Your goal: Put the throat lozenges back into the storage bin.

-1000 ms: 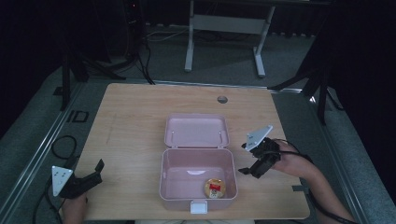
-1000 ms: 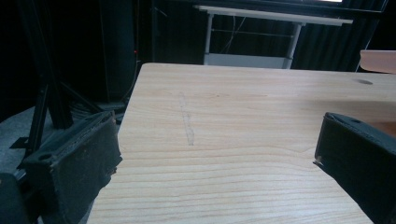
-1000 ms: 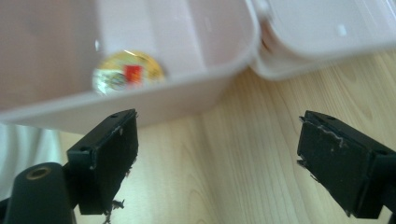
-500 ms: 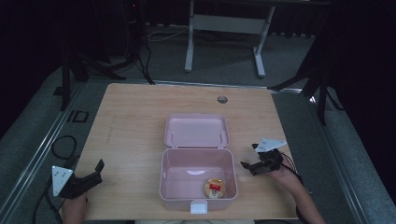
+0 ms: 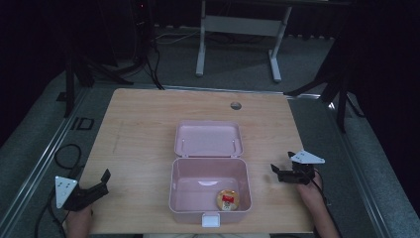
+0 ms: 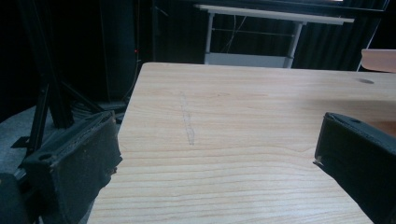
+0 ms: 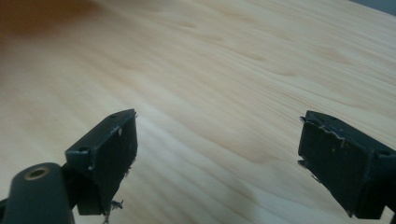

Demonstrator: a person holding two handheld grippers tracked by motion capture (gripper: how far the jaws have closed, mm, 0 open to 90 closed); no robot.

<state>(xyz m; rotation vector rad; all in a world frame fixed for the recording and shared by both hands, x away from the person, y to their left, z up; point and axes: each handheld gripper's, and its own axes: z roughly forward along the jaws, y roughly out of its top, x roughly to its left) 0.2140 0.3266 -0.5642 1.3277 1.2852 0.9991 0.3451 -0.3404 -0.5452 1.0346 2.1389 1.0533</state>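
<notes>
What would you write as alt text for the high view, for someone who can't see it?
An open pink lunch box sits near the front edge of a wooden table, a small round snack in its front right corner. An open left hand-held gripper rests at the table's front left corner, and an open right hand-held gripper to the box's right.

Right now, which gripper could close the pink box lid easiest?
Probably the right gripper: it sits open beside the pink box, while the left gripper rests farther off at the table edge.

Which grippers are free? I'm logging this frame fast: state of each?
Left gripper: open, holding nothing, above the wooden table.
Right gripper: open, holding nothing, beside the pink lunch box.
</notes>
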